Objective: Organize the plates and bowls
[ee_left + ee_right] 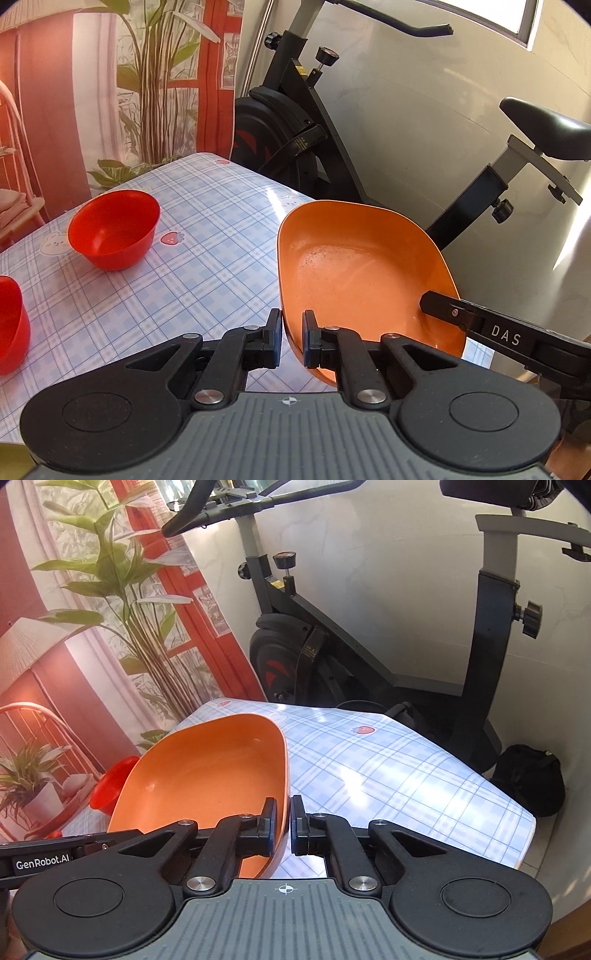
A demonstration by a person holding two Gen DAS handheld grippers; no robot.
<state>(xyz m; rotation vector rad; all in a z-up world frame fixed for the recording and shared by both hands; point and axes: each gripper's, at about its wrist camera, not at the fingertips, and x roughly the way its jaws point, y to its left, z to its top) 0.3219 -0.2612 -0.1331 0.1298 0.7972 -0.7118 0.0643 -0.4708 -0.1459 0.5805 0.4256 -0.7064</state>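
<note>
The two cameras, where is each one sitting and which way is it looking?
Left wrist: sits on the left gripper, looking forward and down over the table; it shows its own fingers on the orange dish rim, and the right gripper reaching in.
Right wrist: sits on the right gripper, facing the exercise bike; its own fingers clamp the dish's other rim.
Both share the dish, table, bike.

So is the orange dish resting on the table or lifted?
Lifted: both grippers clamp the orange dish's rim, and it hangs tilted above the checked tablecloth.
</note>
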